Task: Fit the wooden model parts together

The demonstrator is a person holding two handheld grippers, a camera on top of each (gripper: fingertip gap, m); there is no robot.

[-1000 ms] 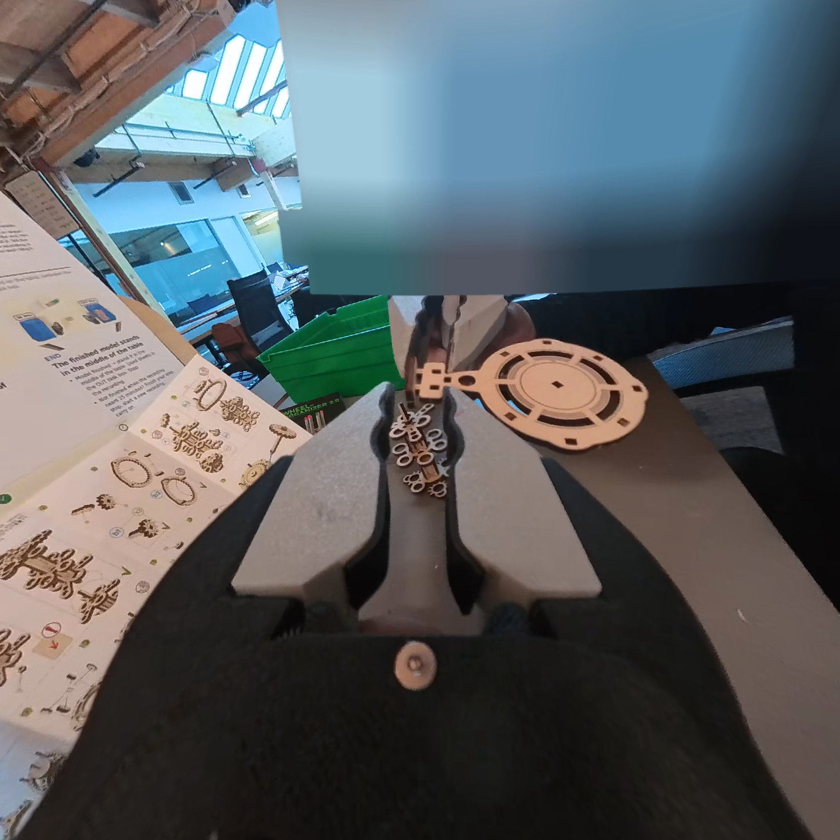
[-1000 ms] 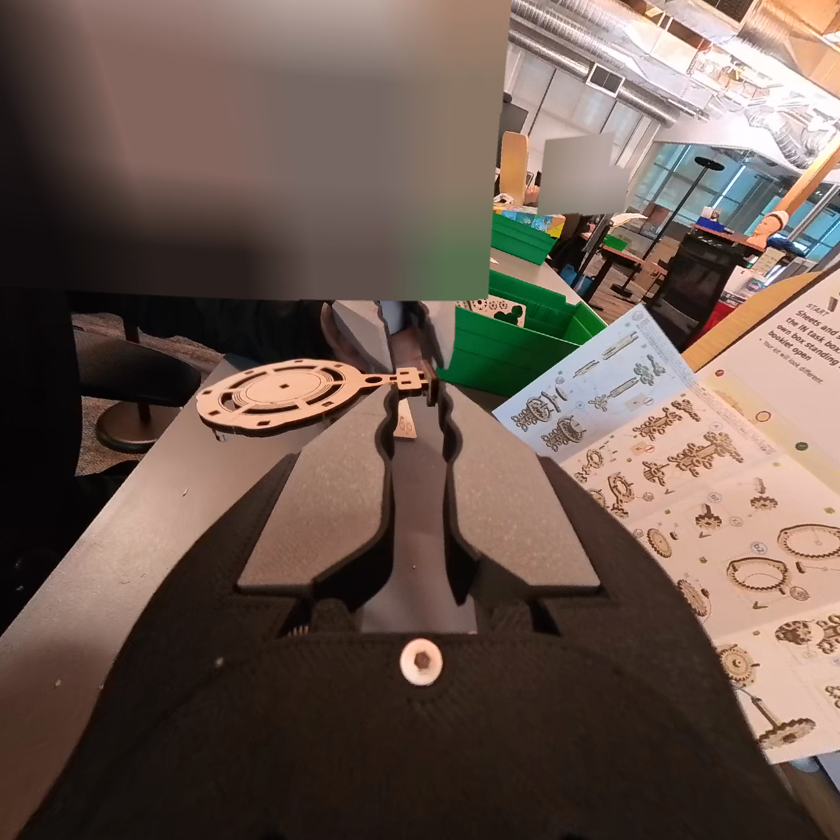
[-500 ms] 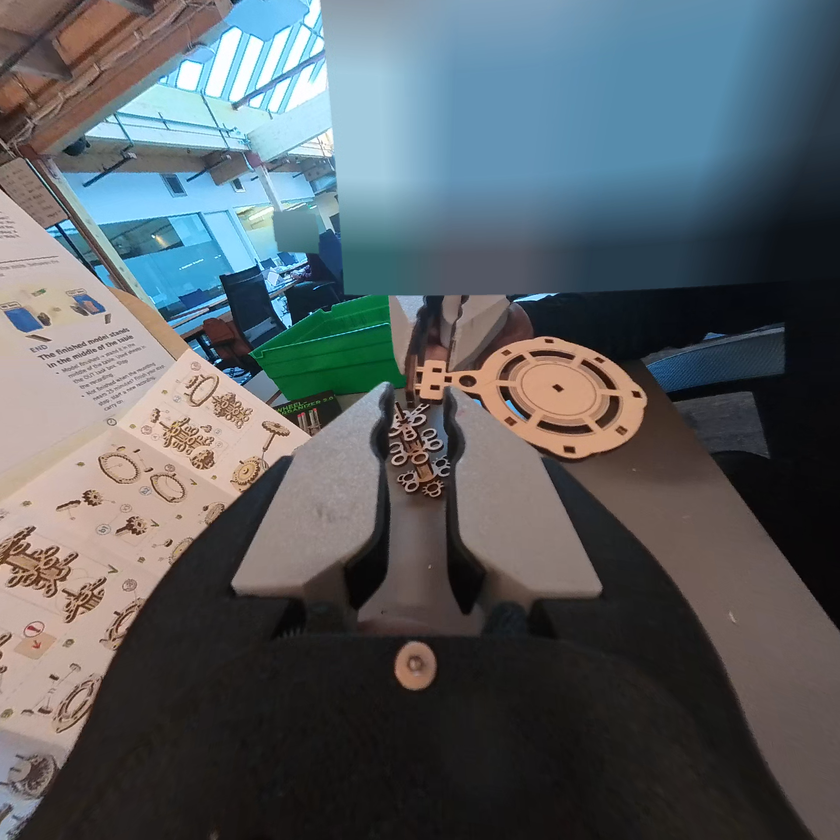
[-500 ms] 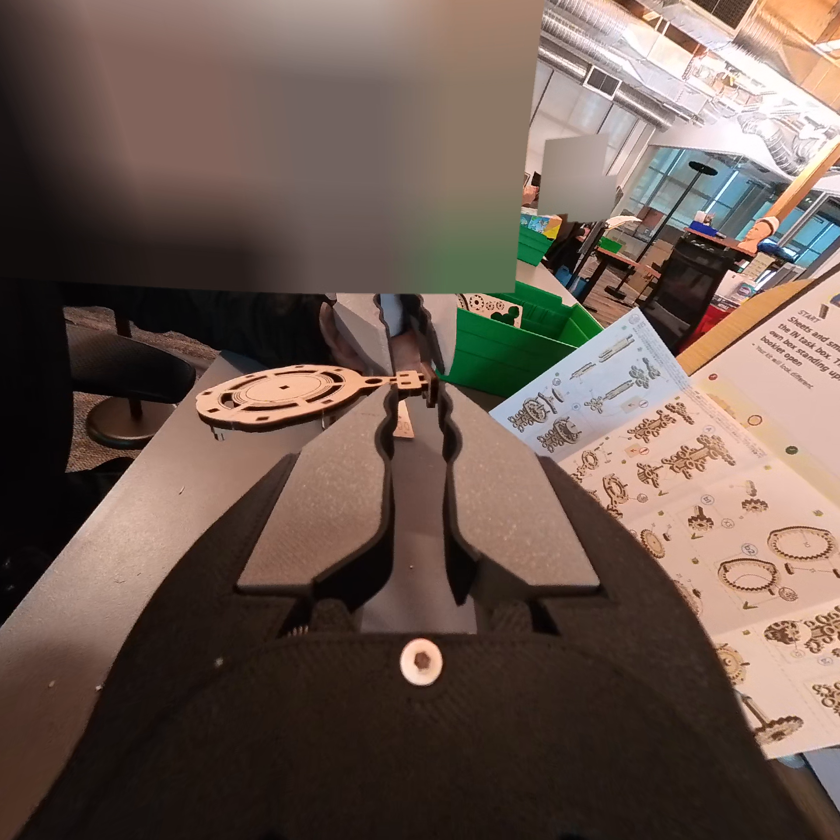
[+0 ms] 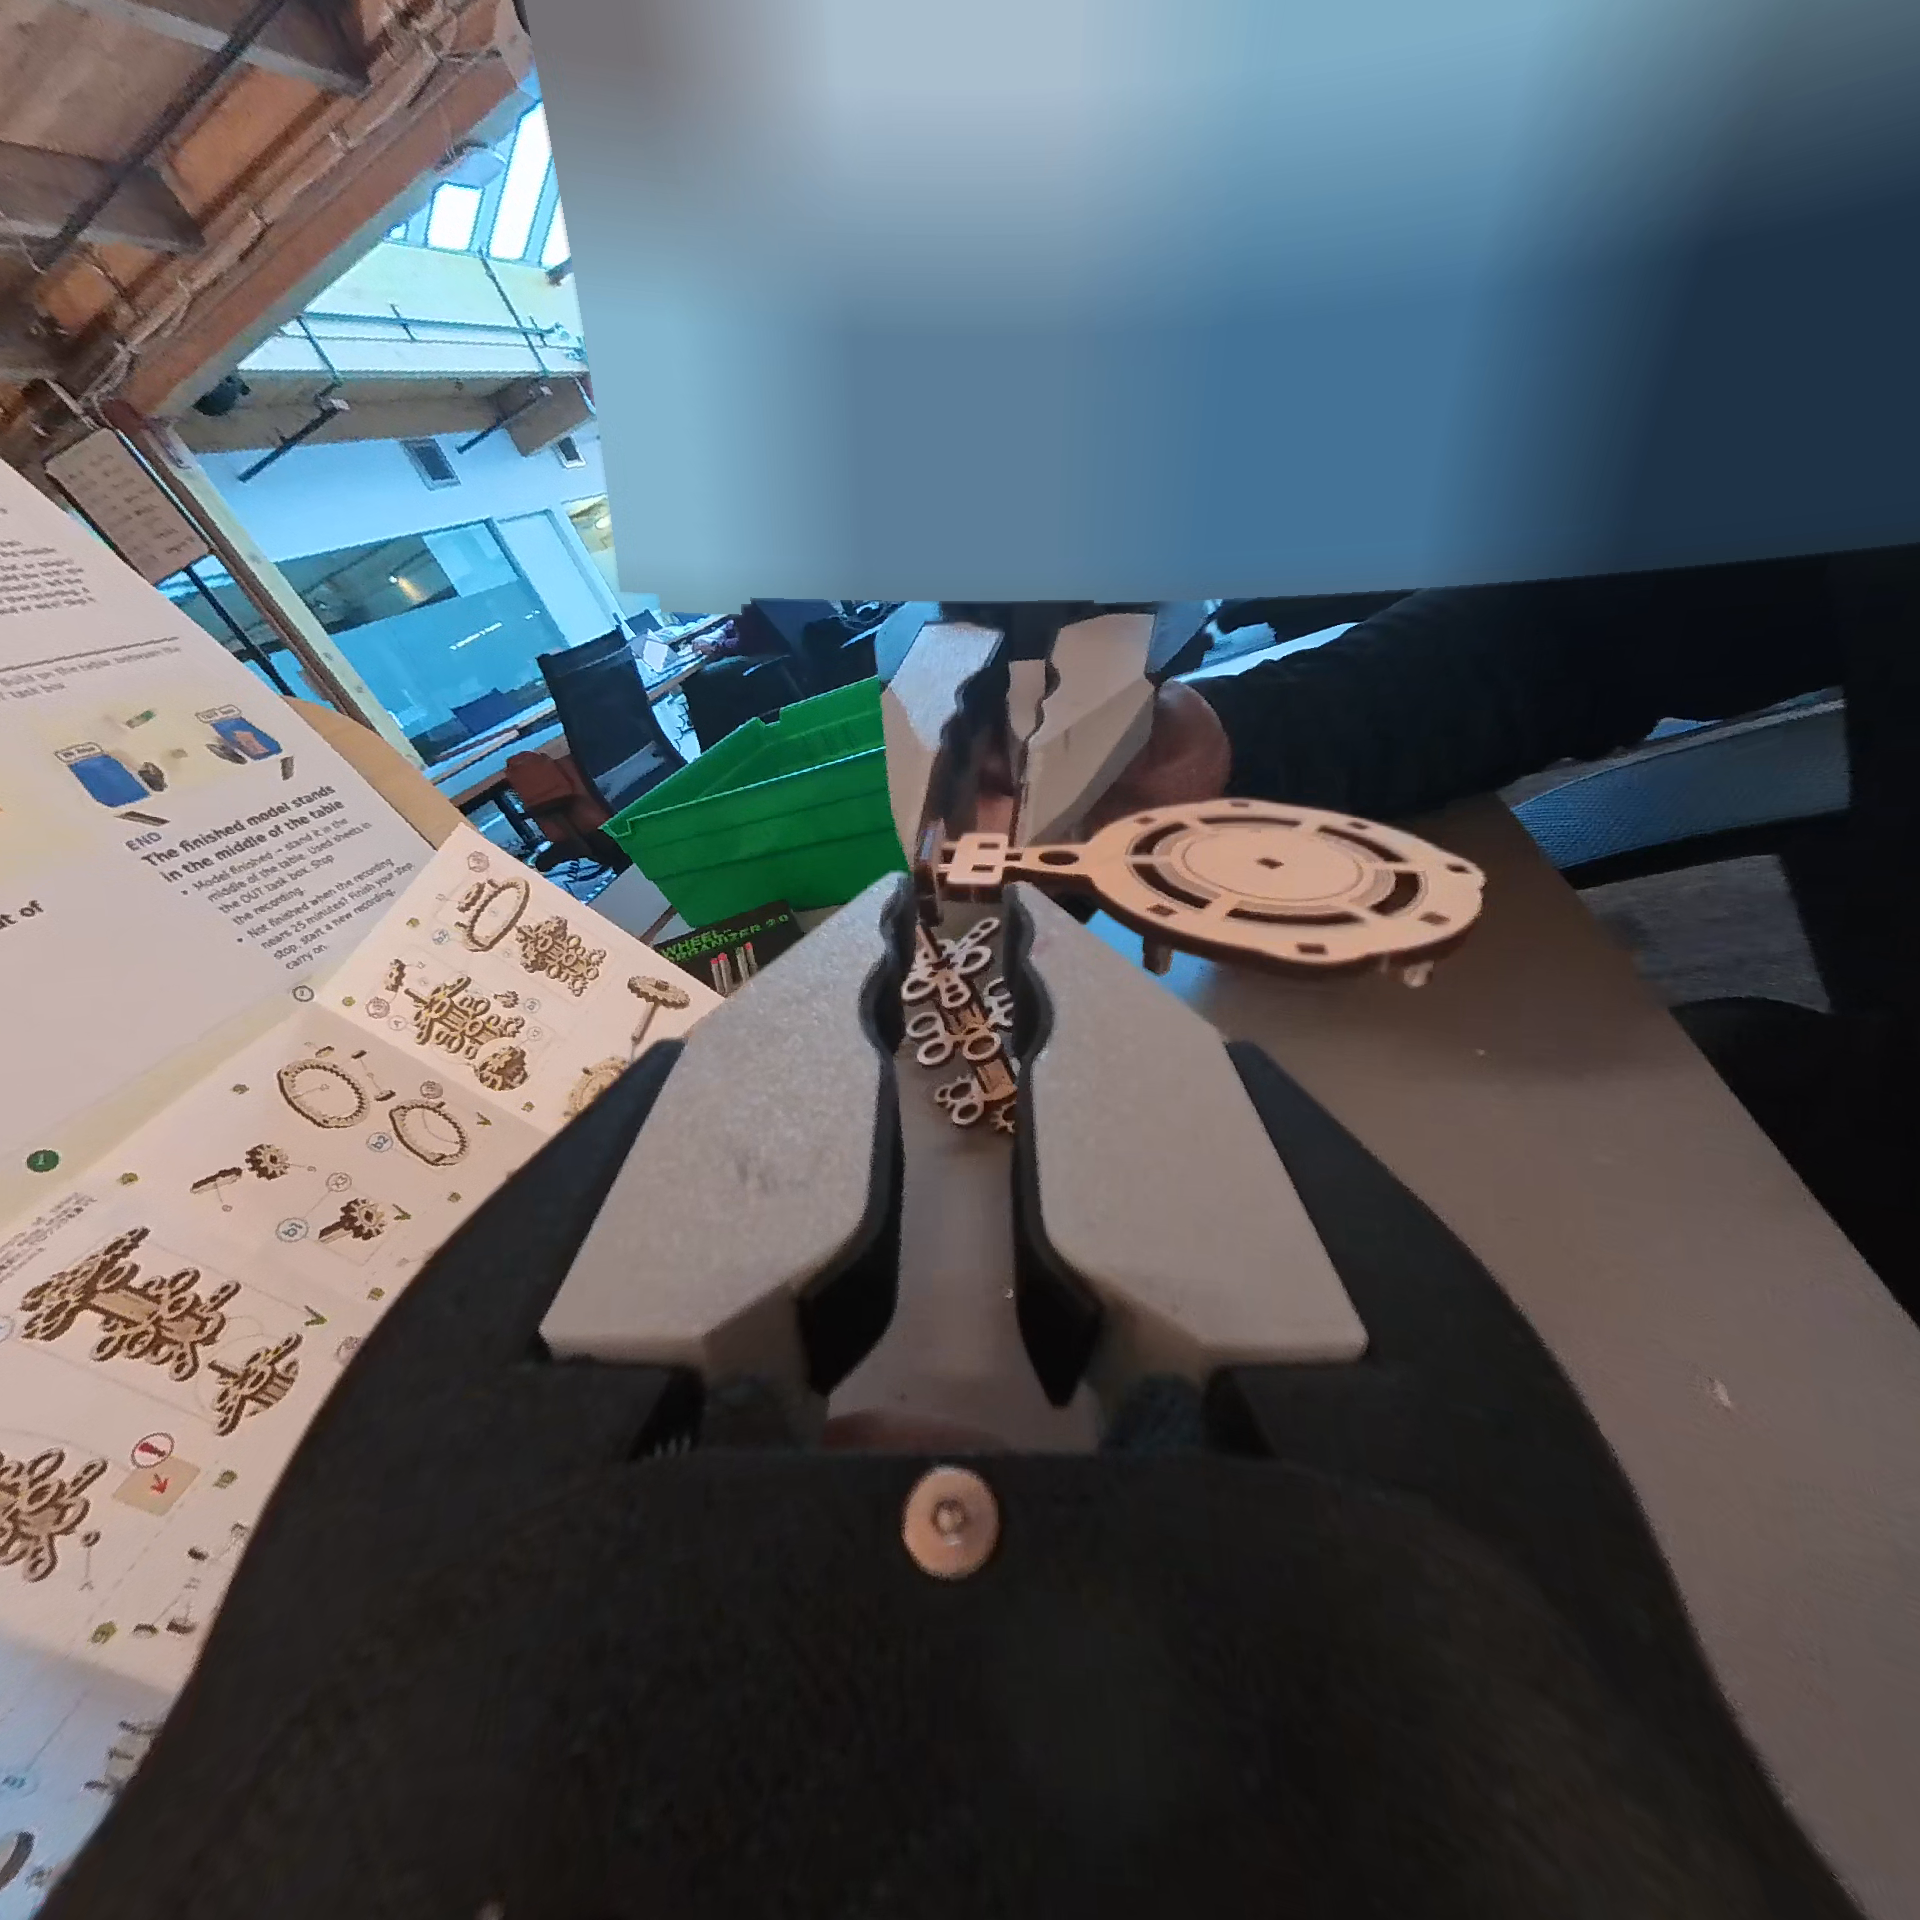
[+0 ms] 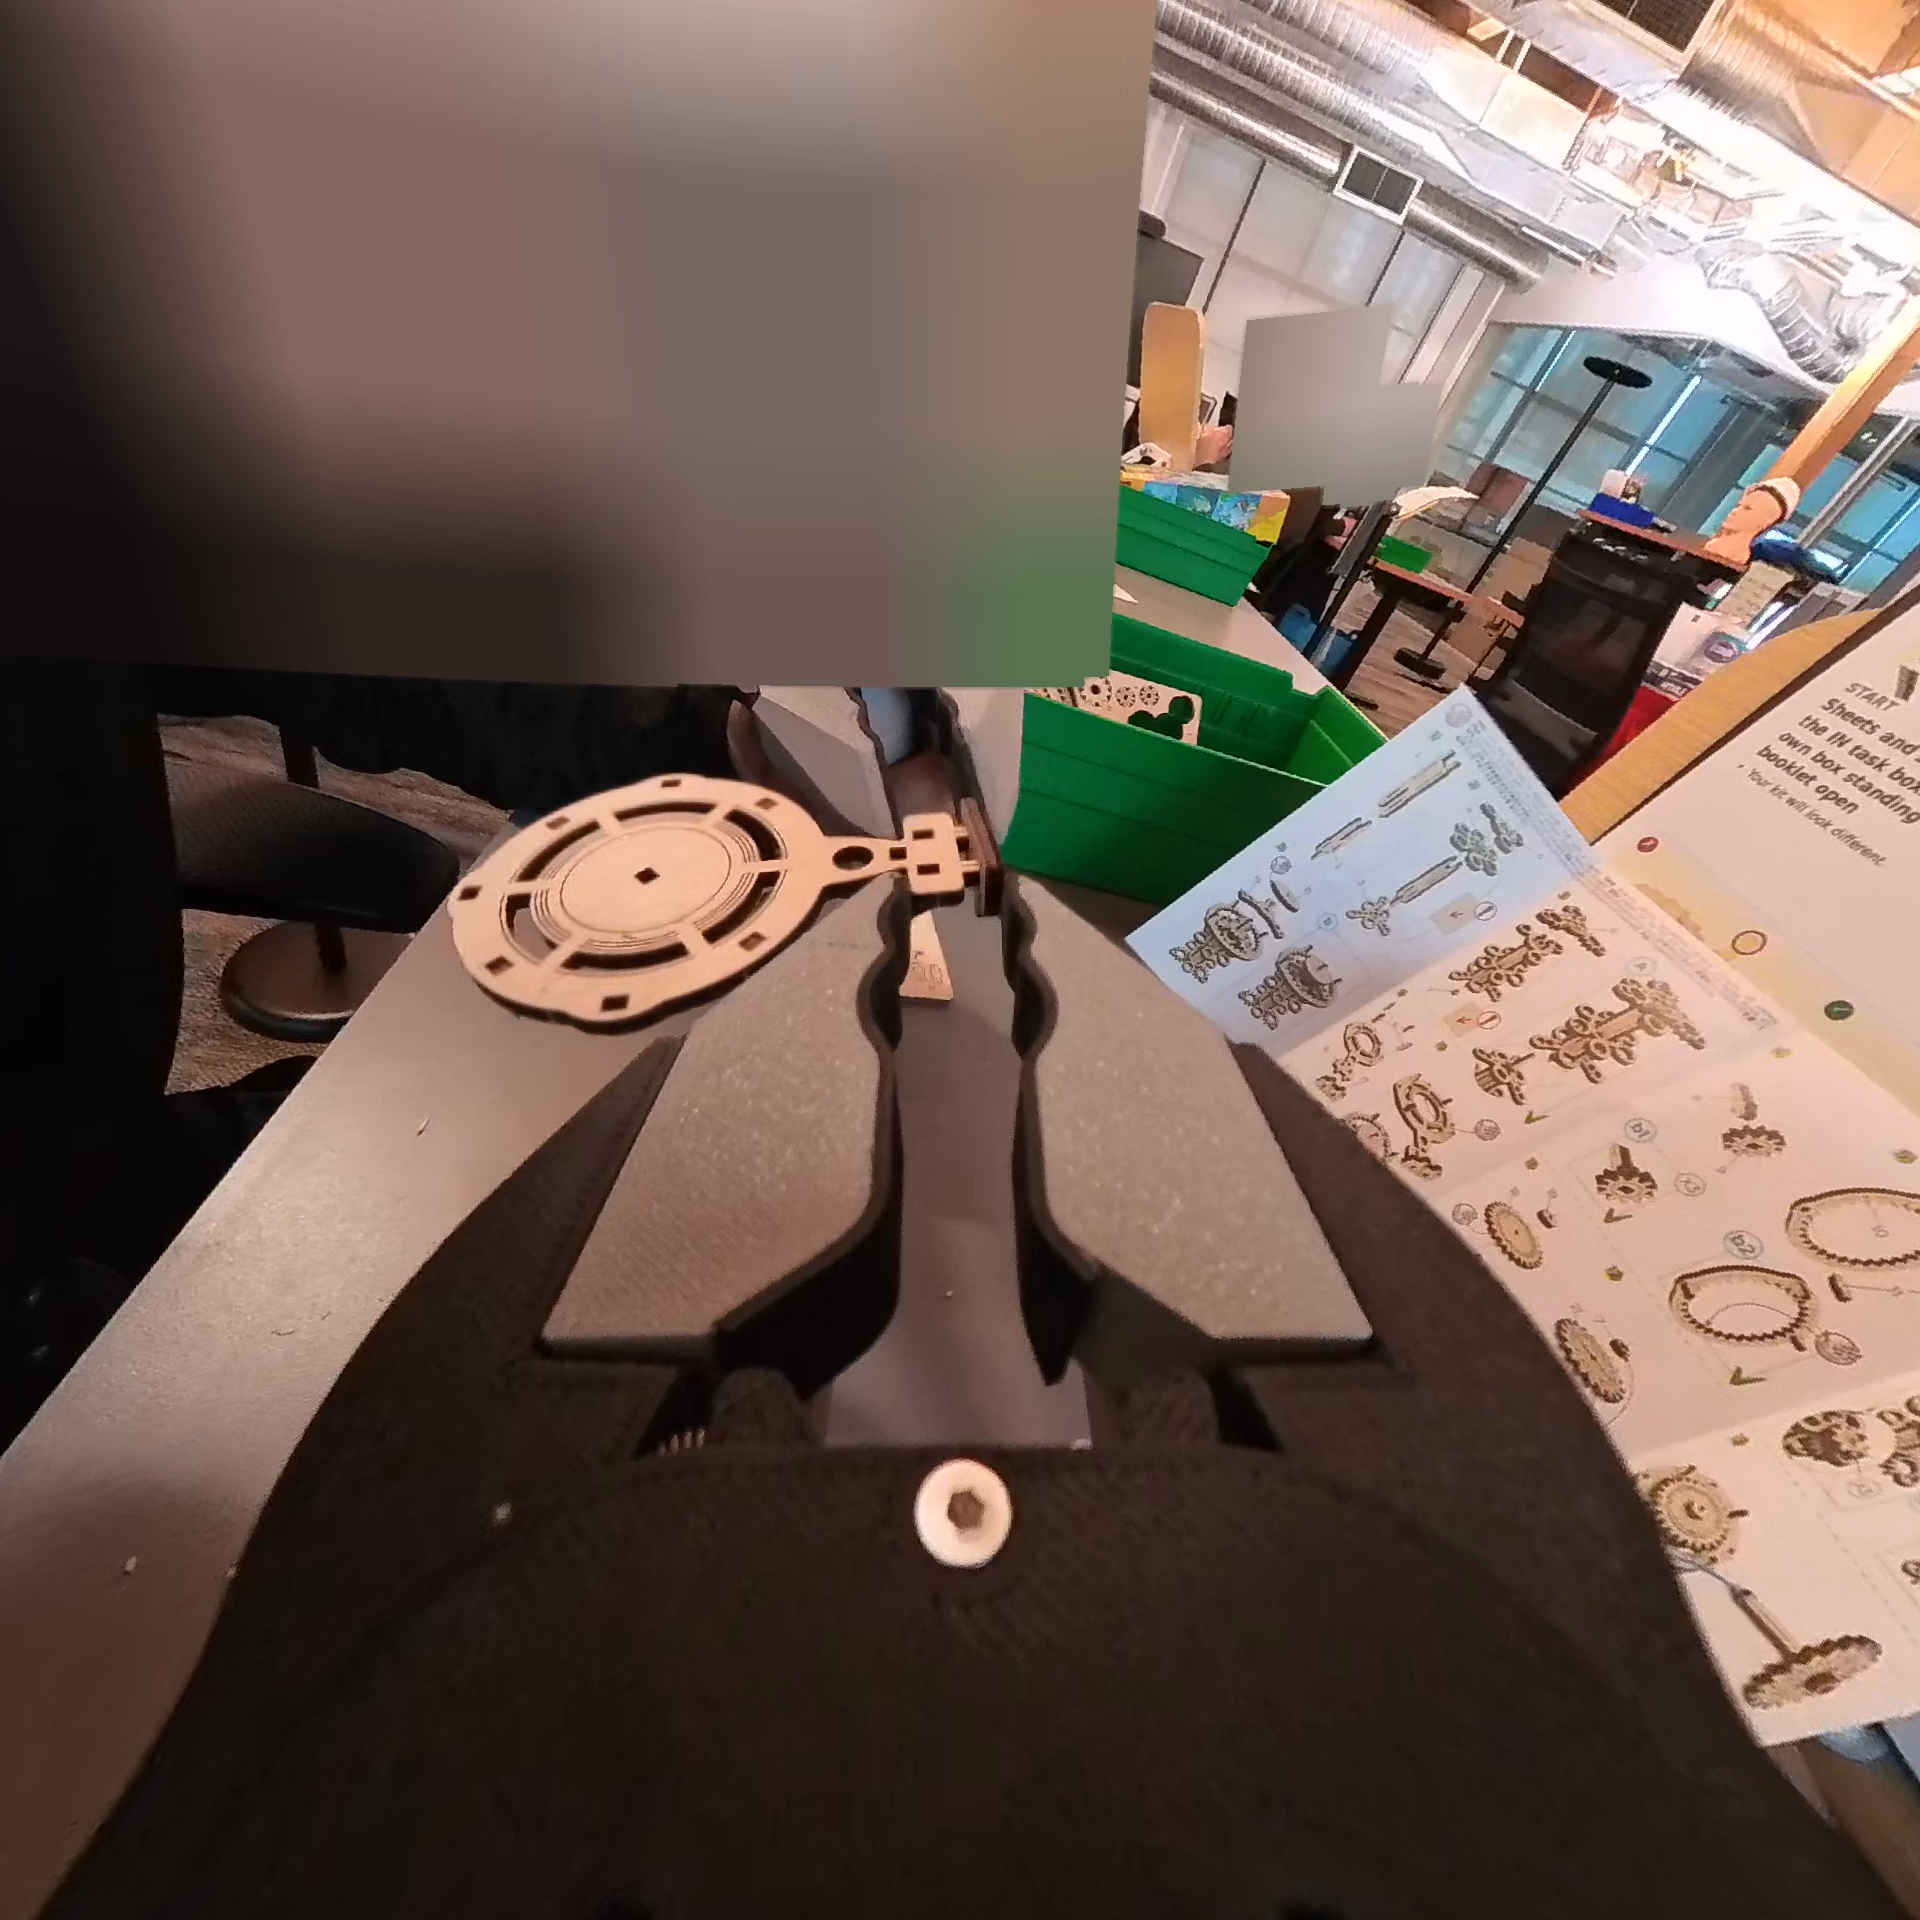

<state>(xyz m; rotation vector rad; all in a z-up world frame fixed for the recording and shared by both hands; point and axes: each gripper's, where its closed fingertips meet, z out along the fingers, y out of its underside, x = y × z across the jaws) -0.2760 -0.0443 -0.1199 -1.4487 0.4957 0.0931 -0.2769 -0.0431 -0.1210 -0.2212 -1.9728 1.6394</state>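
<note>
Clamping the wooden disc part (image 6: pixel 649 899) by its tab, right gripper (image 6: pixel 951 914) holds it above the worktop (image 5: pixel 1507 1195) beside the green bin (image 6: pixel 1164 805), facing left gripper (image 5: pixel 951 914), itself closed on a looped wooden piece (image 5: pixel 961 1023).

An open-plan workshop with glass walls (image 6: pixel 1662 436) (daylight behind them), wooden beams (image 5: pixel 156 156) and silver ducts (image 6: pixel 1455 94) overhead. Black office chairs (image 5: pixel 613 717) and desks (image 6: pixel 1455 592) stand behind a grey table (image 5: pixel 1507 1195); the floor (image 6: pixel 1382 675) is wood.
</note>
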